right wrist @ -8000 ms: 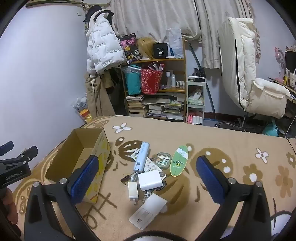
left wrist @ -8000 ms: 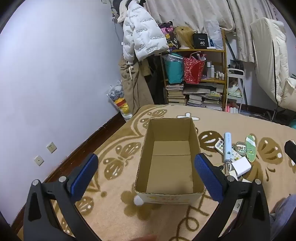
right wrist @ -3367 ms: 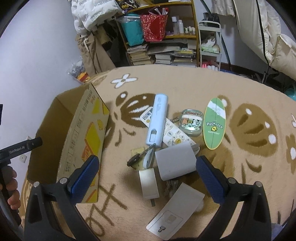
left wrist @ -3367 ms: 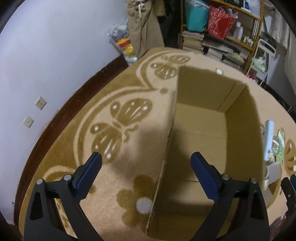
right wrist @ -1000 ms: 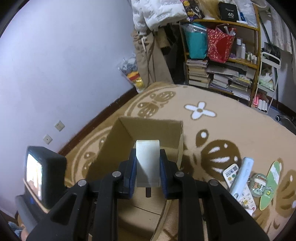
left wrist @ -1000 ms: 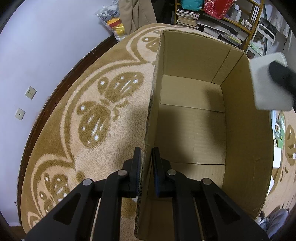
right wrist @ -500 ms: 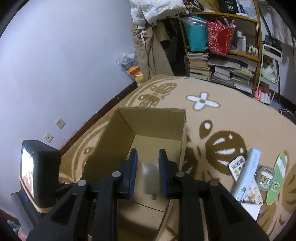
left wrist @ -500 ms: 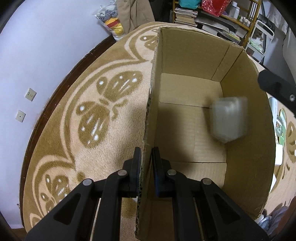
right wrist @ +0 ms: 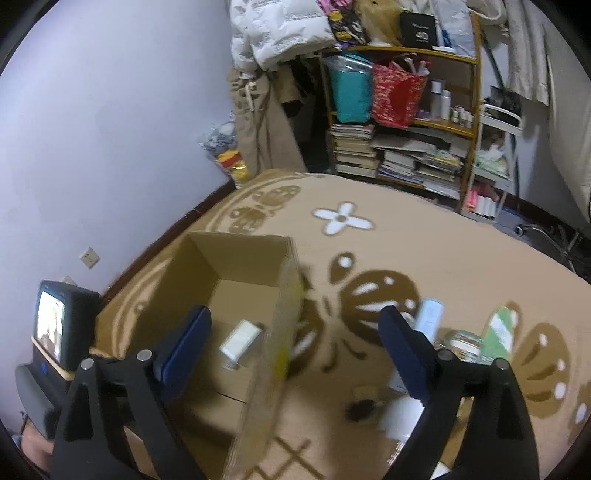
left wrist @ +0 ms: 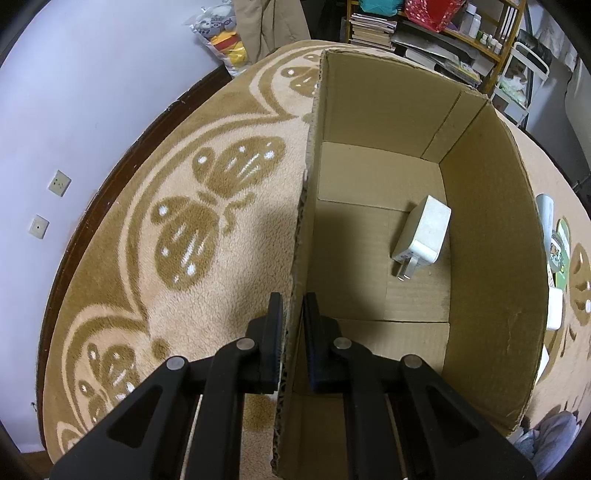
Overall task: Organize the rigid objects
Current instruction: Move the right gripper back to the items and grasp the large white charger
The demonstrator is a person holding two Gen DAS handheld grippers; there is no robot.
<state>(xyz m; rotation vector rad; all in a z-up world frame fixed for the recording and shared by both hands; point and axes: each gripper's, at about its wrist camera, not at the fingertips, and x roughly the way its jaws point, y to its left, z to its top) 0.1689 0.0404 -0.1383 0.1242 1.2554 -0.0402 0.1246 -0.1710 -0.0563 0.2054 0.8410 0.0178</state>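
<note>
The left gripper [left wrist: 293,314] clamps its fingers on the cardboard box [left wrist: 491,258] near-left wall; the white charger [left wrist: 424,232] lies inside, far right; the right gripper [right wrist: 295,332] fingers spread wide

A black box [right wrist: 422,34] on the shelf reads "40".

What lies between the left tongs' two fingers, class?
The cardboard box's side wall: the left tongs pinch its top edge, one finger outside and one inside, seen in the left wrist view.

Small items [right wrist: 436,369] beside the box [right wrist: 280,354] blur.
</note>
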